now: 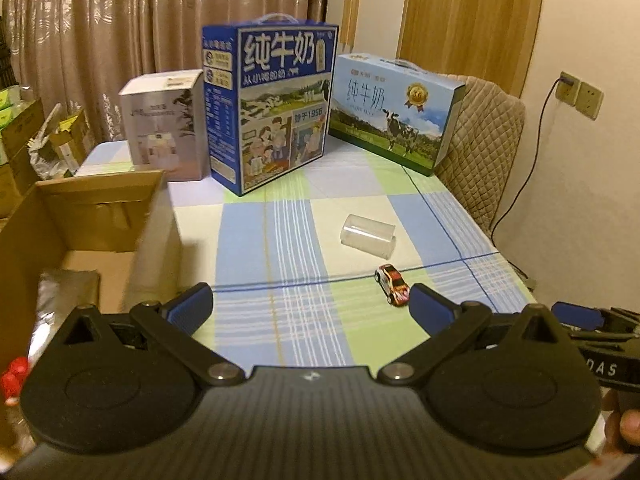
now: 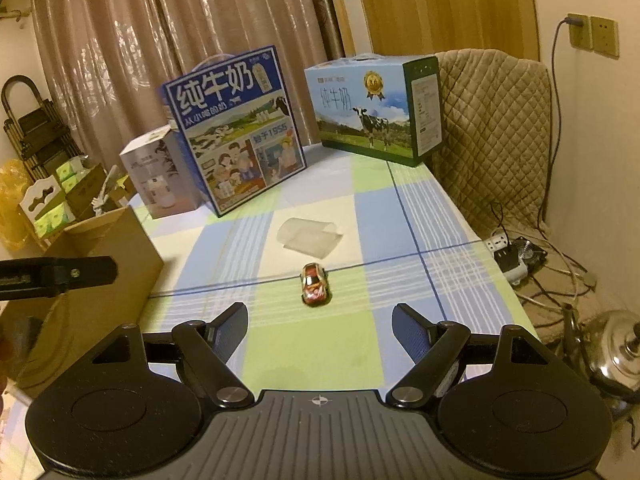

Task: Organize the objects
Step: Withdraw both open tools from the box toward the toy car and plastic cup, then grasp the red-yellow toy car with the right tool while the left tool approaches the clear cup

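Note:
A small red and white toy car (image 1: 392, 284) (image 2: 316, 283) lies on the checked tablecloth. A clear plastic sleeve (image 1: 368, 235) (image 2: 310, 236) lies just beyond it. An open cardboard box (image 1: 80, 216) (image 2: 108, 248) stands at the table's left, with a silver pouch (image 1: 60, 300) and something red (image 1: 14, 376) inside. My left gripper (image 1: 310, 304) is open and empty beside the box, the car near its right finger. My right gripper (image 2: 320, 330) is open and empty, just short of the car. The right gripper shows in the left view (image 1: 580, 316), the left one in the right view (image 2: 60, 274).
Two blue milk cartons (image 1: 272, 104) (image 1: 396, 114) and a grey product box (image 1: 162, 124) stand at the table's far edge. A quilted chair (image 2: 492, 136) is at the right. A power strip and cables (image 2: 508, 248) and a metal kettle (image 2: 616, 352) are on the floor right.

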Motion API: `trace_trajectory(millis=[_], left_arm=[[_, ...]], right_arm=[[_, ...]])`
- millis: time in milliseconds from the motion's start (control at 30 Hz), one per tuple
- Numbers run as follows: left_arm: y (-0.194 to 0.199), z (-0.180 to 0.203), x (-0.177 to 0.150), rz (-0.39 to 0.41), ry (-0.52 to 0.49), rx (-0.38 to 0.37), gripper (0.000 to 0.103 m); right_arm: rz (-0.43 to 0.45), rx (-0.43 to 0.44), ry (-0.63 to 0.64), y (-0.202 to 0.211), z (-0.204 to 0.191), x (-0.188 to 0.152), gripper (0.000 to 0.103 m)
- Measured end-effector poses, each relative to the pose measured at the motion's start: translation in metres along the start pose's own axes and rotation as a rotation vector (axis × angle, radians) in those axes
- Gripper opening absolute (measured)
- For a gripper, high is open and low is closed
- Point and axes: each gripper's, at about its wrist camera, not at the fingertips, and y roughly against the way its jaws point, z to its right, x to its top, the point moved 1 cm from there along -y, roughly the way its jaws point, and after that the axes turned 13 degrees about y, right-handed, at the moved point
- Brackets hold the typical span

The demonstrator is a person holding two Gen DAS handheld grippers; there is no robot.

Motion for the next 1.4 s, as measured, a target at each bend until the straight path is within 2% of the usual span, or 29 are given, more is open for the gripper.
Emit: trace_trajectory(millis=[300, 500, 667, 1000, 1267, 1400], left_arm=[[-0.088, 0.002, 0.009, -0.022, 0.012, 0.015, 0.102], [-0.123, 0.000, 0.015, -0.028, 0.004, 0.019, 0.102], [-0.147, -0.005, 0.025, -0.028, 0.015, 0.021, 0.102], [-0.171, -0.008, 0.021, -0.063, -0.003, 0.027, 0.102], [-0.178, -0.012, 0.021, -0.072, 0.000, 0.027, 0.102], [-0.179, -0.013, 0.020, -0.075, 0.001, 0.030, 0.102]], right_arm=[[-0.031, 0.004, 0.056, -0.076, 0.008, -0.001, 0.077], [-0.050, 0.027, 0.083, -0.114, 0.007, 0.000, 0.076], [-0.049, 0.055, 0.134, -0.143, 0.003, 0.007, 0.064], [-0.097, 0.078, 0.164, -0.194, 0.002, 0.006, 0.045], [-0.137, 0.056, 0.212, -0.212, -0.004, 0.001, 0.032], [-0.137, 0.047, 0.212, -0.215, -0.004, 0.002, 0.029]])
